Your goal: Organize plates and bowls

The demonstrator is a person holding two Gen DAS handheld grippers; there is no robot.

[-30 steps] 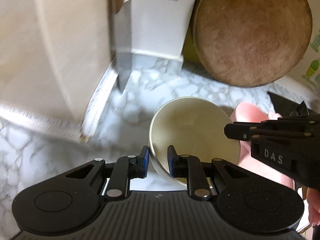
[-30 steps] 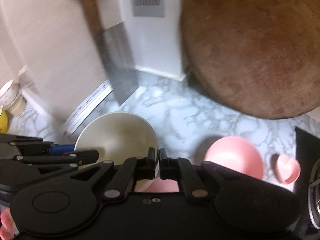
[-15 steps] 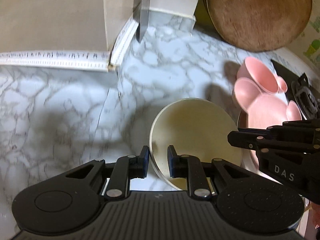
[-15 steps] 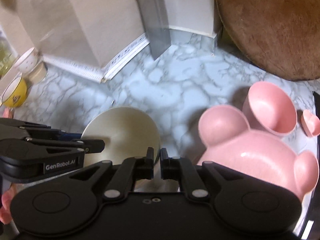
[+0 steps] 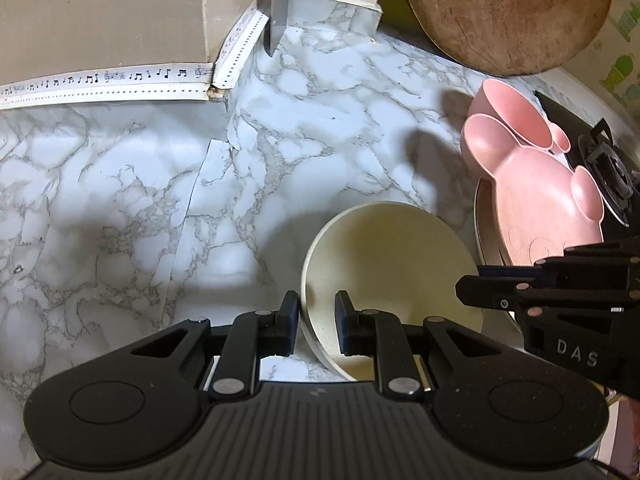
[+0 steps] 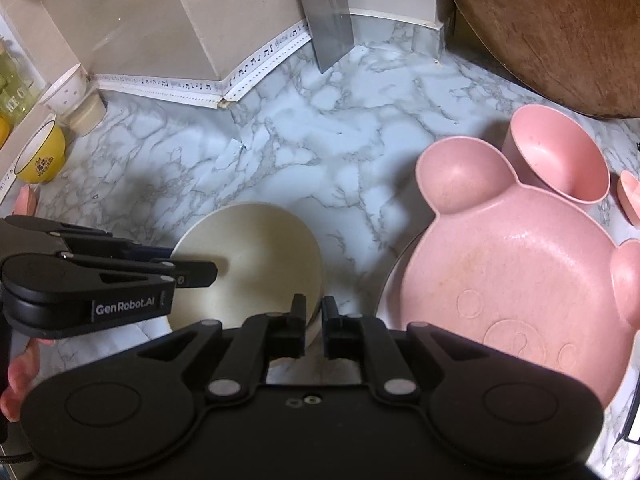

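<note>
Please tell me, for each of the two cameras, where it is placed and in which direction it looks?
Left wrist: sits on the left gripper, looks steeply down at the cream bowl; its fingers clamp the rim.
Right wrist: sits on the right gripper, looks down likewise; its jaws, just opening slightly, straddle the opposite rim; a hand shows.
Shared: bowl, pink bear plate, marble counter, each other's gripper.

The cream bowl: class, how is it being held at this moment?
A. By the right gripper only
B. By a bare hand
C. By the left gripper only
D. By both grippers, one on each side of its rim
D: the left gripper straddles one side of the rim of the cream bowl, and the right gripper straddles the opposite side.
</note>
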